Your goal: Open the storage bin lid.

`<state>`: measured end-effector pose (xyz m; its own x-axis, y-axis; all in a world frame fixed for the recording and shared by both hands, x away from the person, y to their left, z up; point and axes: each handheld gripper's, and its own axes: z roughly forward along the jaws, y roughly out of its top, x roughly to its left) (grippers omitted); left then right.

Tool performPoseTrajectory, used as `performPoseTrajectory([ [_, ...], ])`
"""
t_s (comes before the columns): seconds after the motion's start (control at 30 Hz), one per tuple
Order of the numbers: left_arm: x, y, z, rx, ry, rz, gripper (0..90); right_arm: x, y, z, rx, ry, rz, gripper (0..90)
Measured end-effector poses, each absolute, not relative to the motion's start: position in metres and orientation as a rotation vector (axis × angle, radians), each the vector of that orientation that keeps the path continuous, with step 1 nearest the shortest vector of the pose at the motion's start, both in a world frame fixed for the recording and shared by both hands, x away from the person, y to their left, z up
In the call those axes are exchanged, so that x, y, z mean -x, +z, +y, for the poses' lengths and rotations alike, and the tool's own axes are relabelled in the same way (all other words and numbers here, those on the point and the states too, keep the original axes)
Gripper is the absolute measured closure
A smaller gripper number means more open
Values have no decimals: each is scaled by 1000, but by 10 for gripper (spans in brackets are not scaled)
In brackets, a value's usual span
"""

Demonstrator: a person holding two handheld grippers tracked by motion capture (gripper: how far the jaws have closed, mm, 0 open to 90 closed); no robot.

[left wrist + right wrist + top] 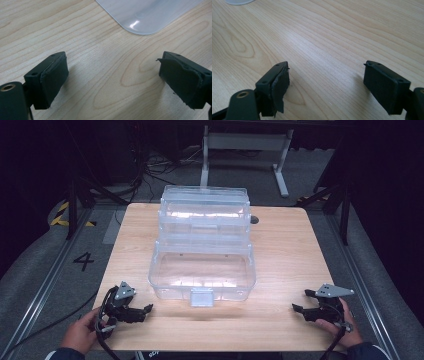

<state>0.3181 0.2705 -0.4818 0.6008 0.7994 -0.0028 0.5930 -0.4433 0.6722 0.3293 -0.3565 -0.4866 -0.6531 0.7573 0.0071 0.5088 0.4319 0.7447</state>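
Black pads: I see my left gripper (145,310) at the lower left of the high view, jaws spread wide with nothing between them; in the left gripper view the worn pads (53,80) sit low over bare wood.
Right side: my right gripper (296,308) is at the lower right of the high view, jaws likewise apart and empty, pointing inward toward the middle.
Hands: the left hand (80,334) and right hand (340,326) rest at the bottom edge of the frame, each wrapped round its tool.
Table: light wood (285,250), bare in front of both grippers.
Box: a clear plastic storage box (202,270) stands mid-frame, between the two grippers and a little farther up the picture; its rounded corner shows at the top of the left gripper view (145,17).
Latch: a small clear tab (202,297) hangs at the near front of the box, facing me.
Lid and tiers: the upper sections (204,210) step back toward the top of the frame, so the box looks folded open, though through clear plastic I cannot be sure.
Contents: I make out nothing inside.
Progress: I judge the work barely begun; neither tool touches the box.
Left to do: reach in, take hold of the box or its latch, then handle it.
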Motion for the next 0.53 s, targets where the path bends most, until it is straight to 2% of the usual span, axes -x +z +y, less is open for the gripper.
performPoseTrajectory([
  [0.27, -320, -483, 270, -2185, 425, 1120, 51, -329, -487, -356, -1087, 1059, 2360, 208],
  [0.4, -321, -483, 270, -2201, 416, 1132, 2, -329, -487, -357, -1086, 1059, 2361, 208],
  [0.53, -321, -483, 269, -2199, 417, 1132, 2, -329, -487, -357, -1086, 1059, 2361, 208],
])
